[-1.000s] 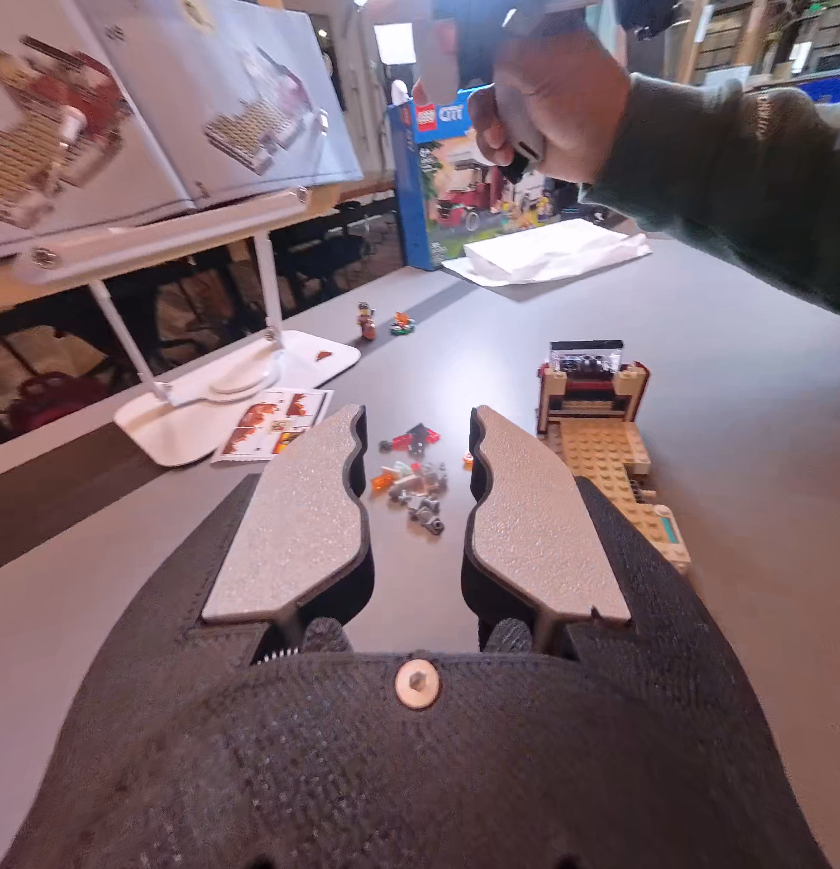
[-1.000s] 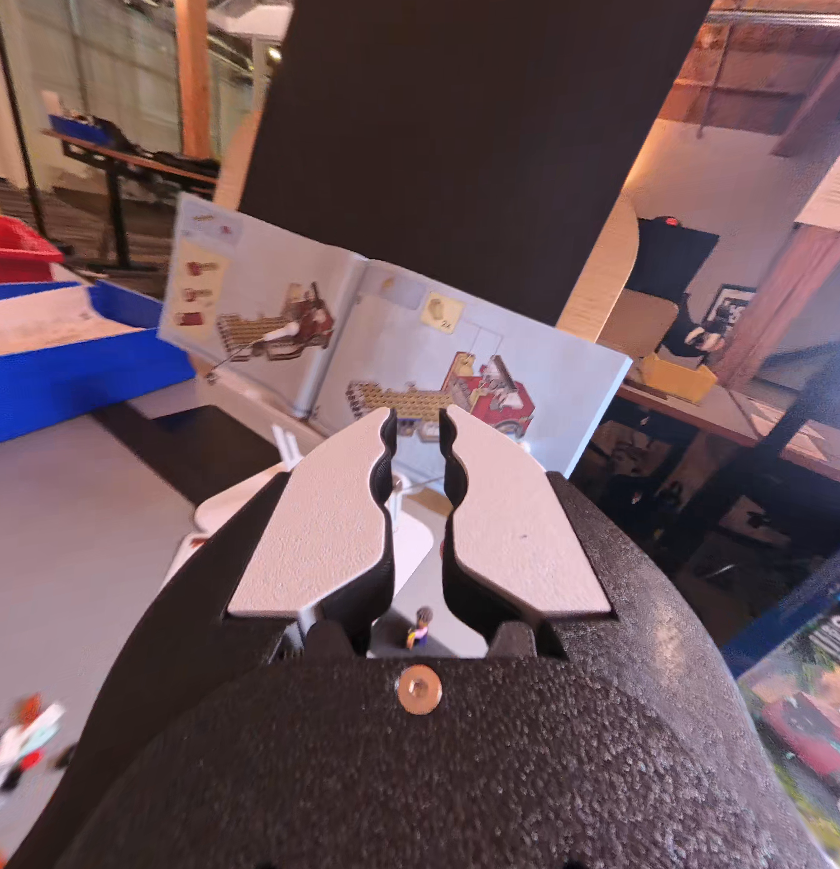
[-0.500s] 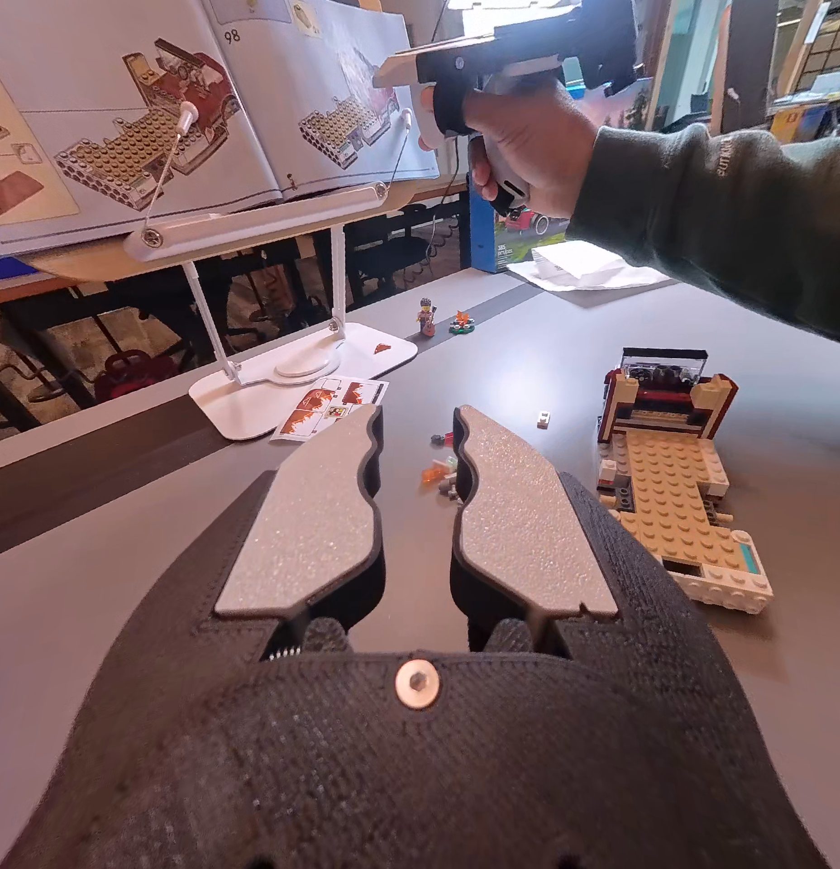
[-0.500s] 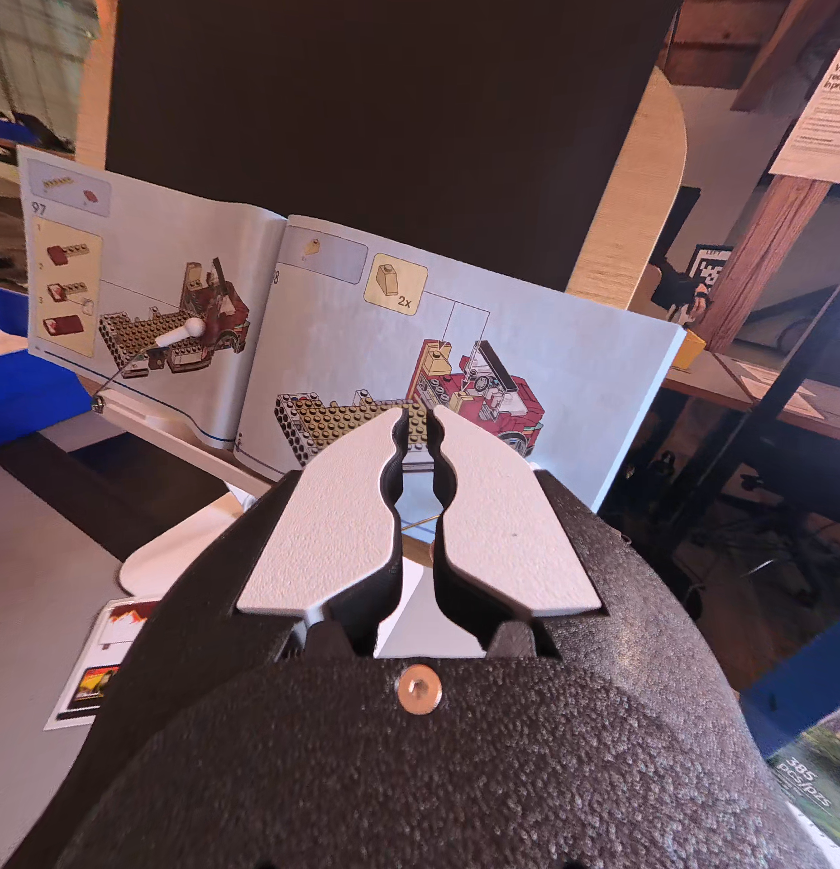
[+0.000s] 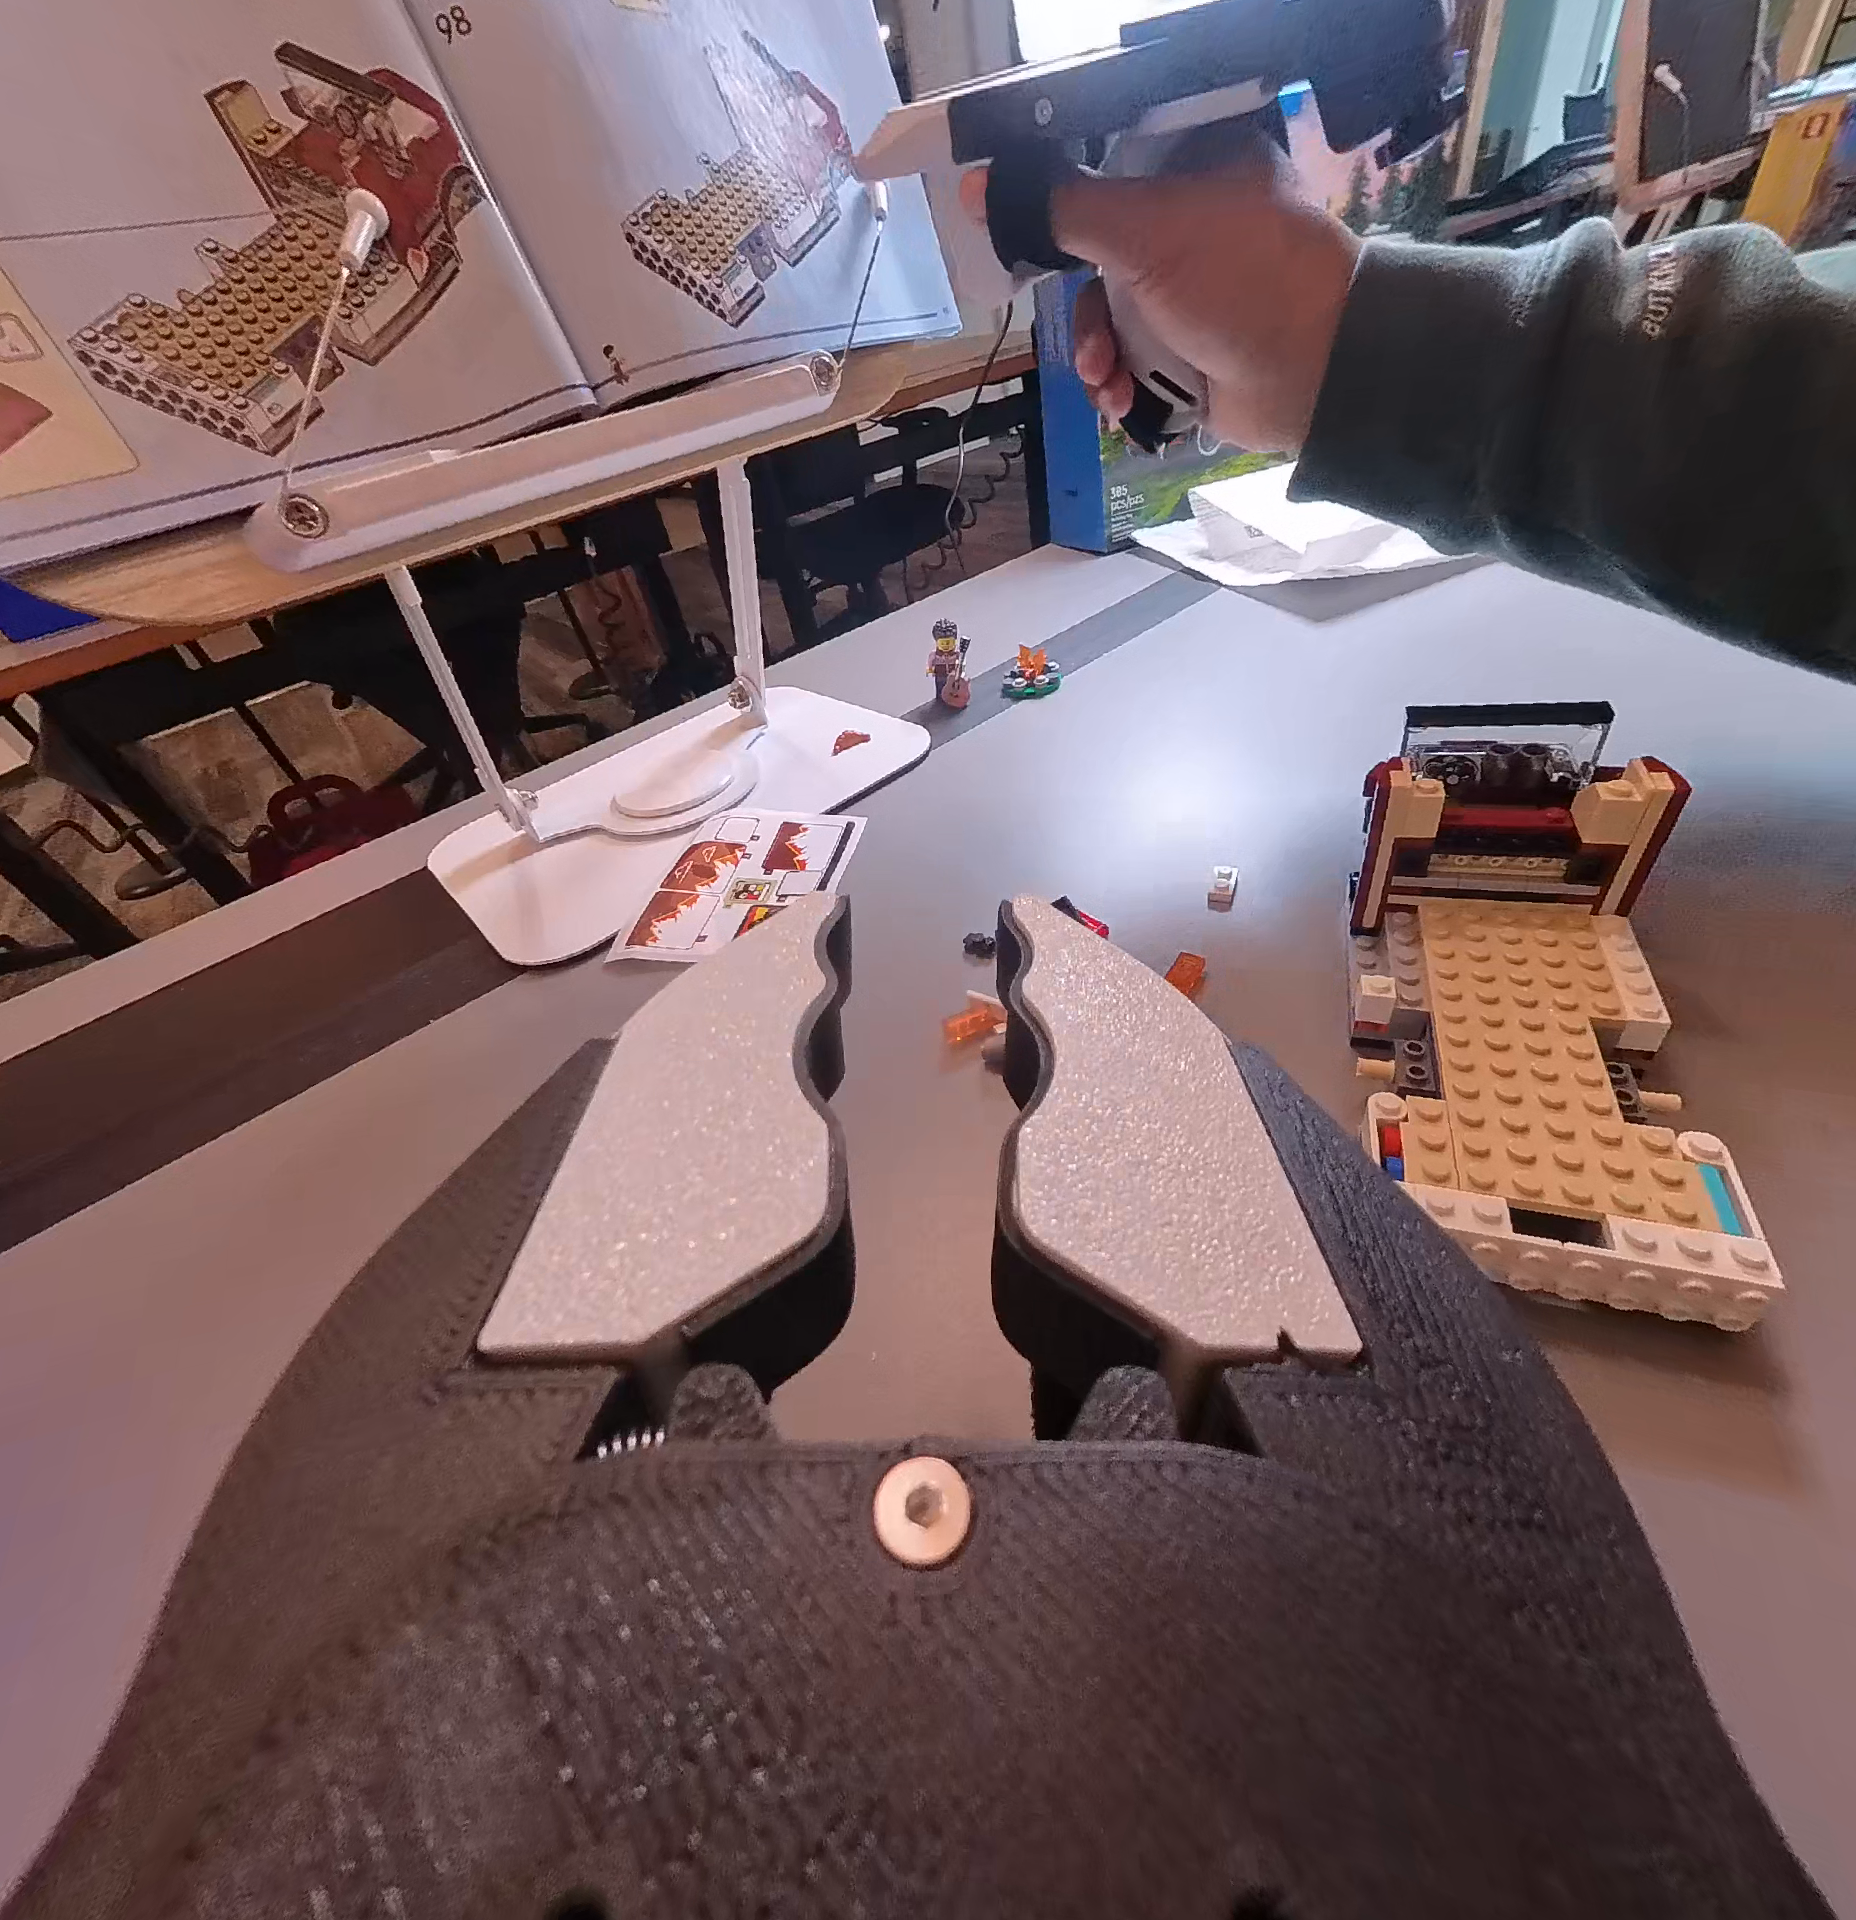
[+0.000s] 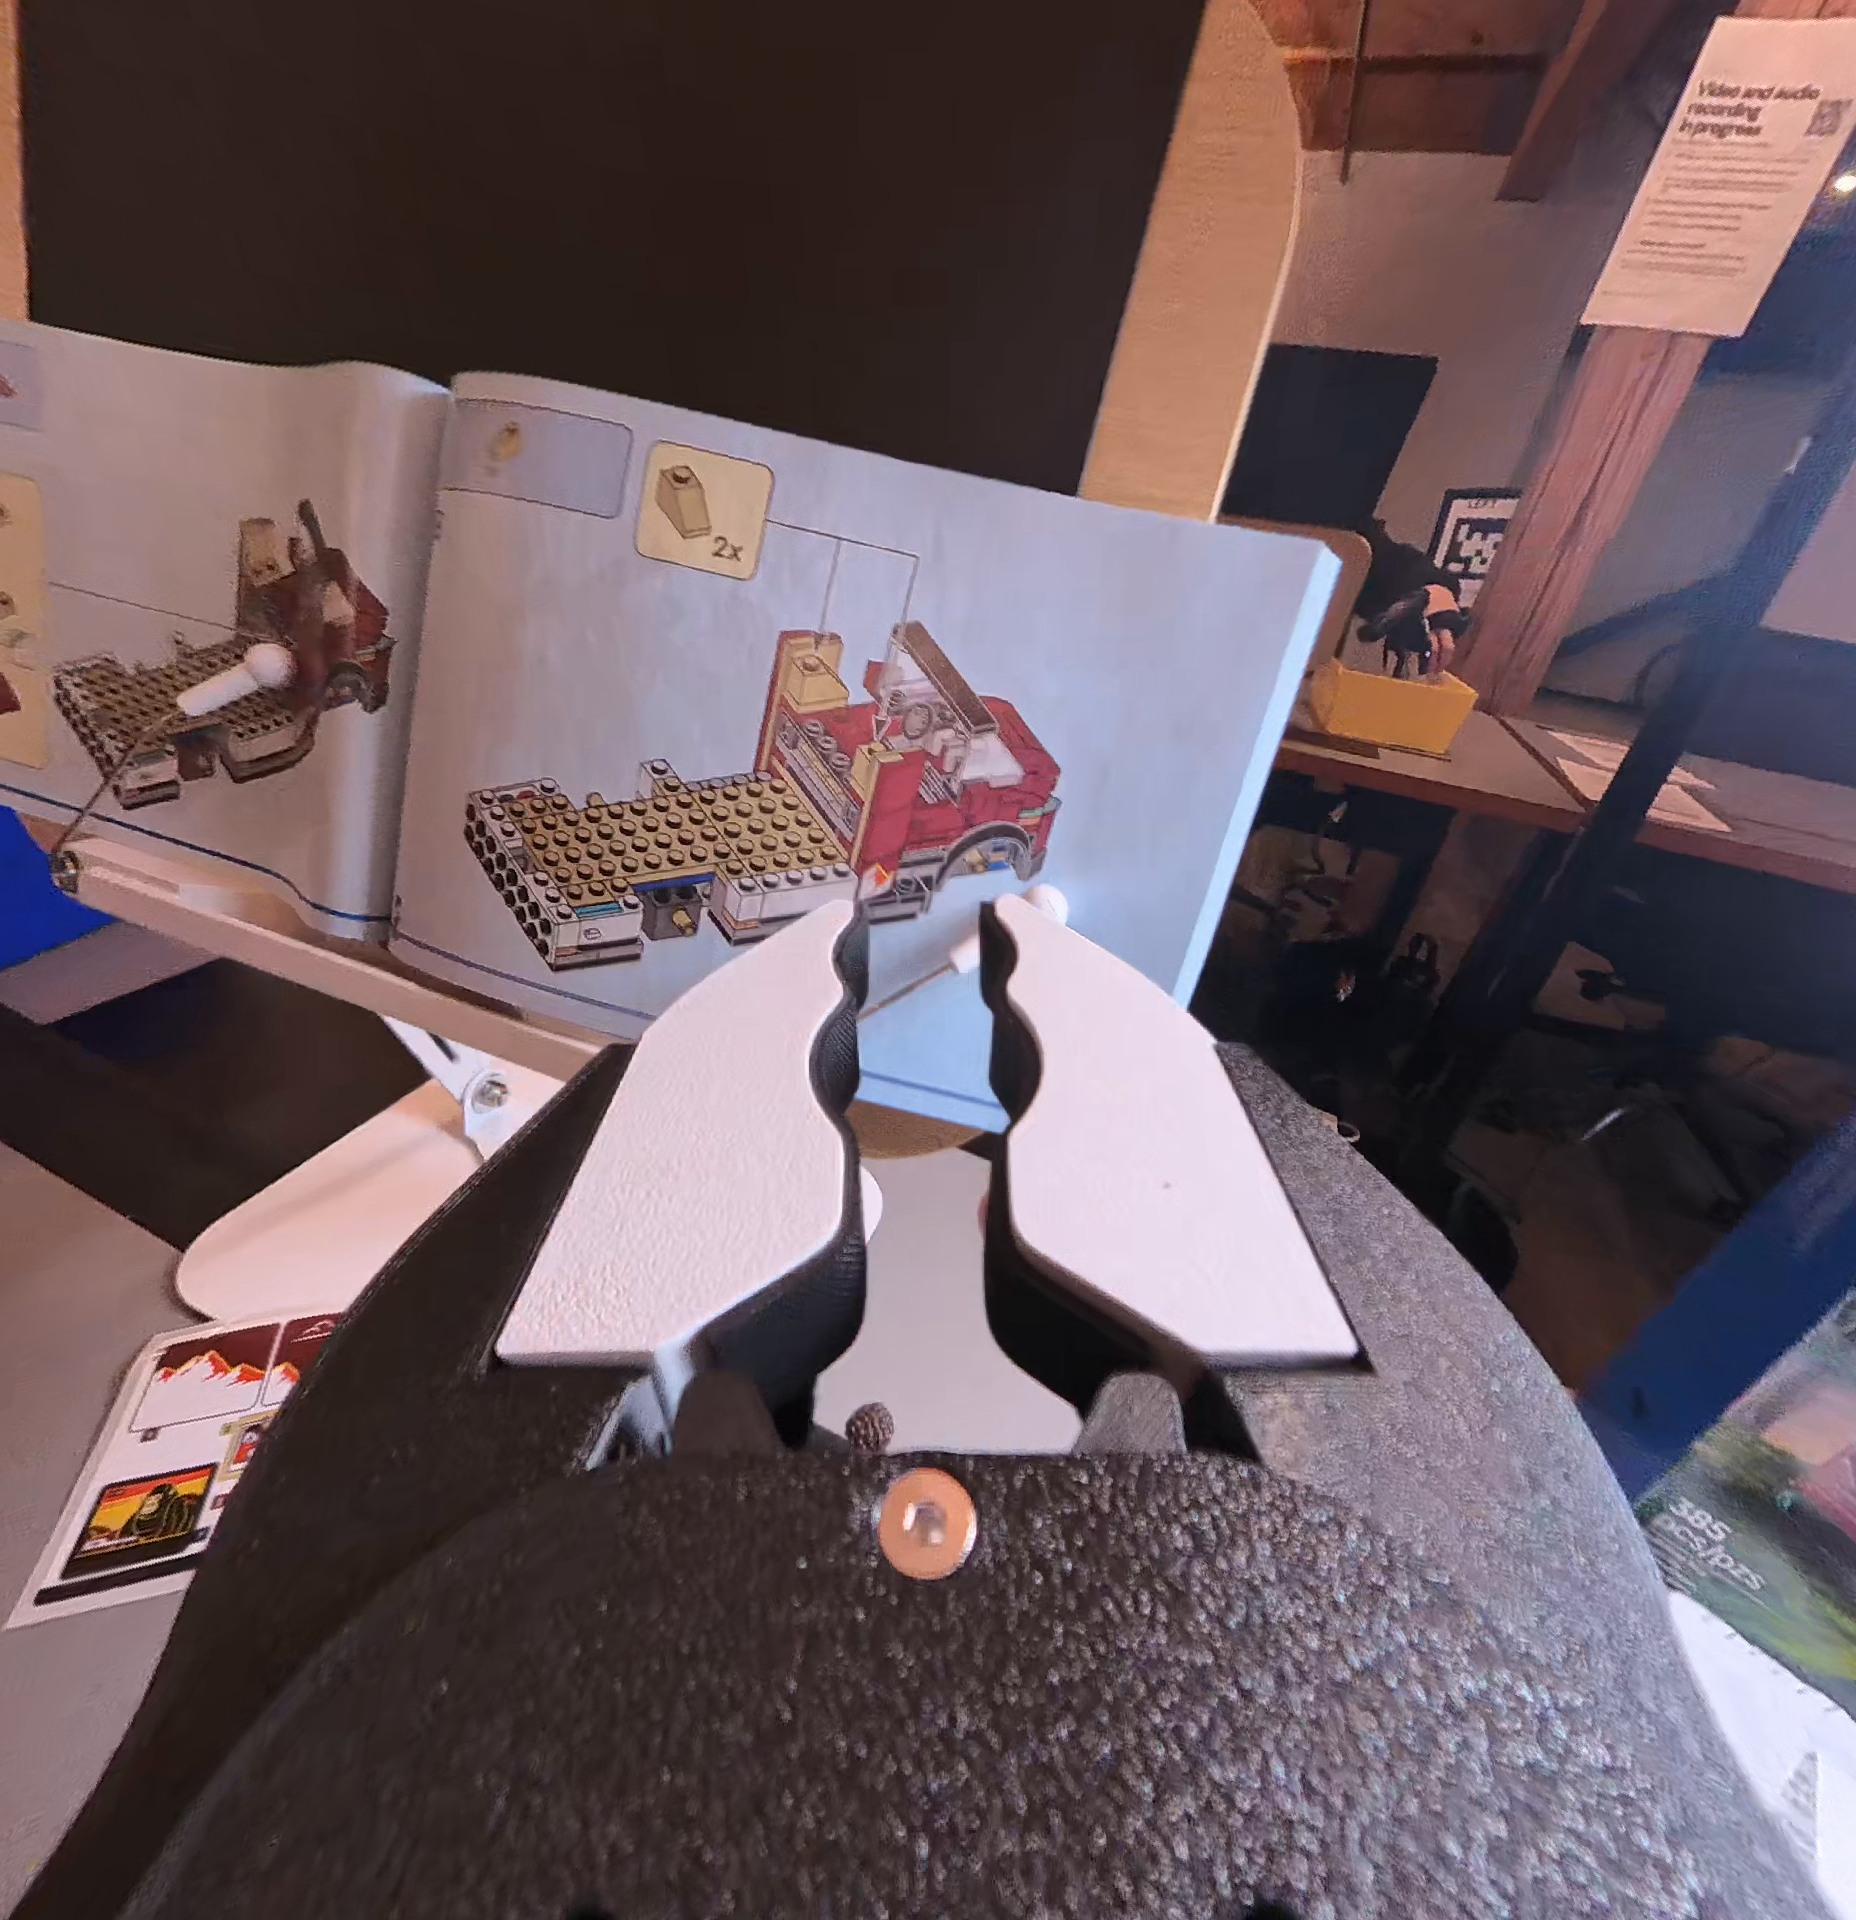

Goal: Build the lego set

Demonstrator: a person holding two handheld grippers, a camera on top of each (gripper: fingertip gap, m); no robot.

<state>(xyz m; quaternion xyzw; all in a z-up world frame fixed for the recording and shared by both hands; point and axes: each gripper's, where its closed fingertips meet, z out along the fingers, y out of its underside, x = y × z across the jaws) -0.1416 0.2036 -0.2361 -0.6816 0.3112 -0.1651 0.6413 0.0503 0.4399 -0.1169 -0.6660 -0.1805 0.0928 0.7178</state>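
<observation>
Right of the parted left tool [image 5: 924, 920] lies the lego truck [image 5: 1526, 1039].

Half-built lego truck [image 5: 1526, 1049]: tan studded flatbed, dark-red and cream cab with clear windshield, flat on the grey table [image 5: 1267, 727]. Loose pieces [image 5: 1017, 977], orange, red, grey, scattered just left of it. Instruction booklet [image 6: 851, 707] open on white stand [image 5: 612, 831].

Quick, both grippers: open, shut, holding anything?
Left gripper: open, empty, above the loose pieces.
Right gripper: open, empty, raised toward the instruction booklet.
</observation>
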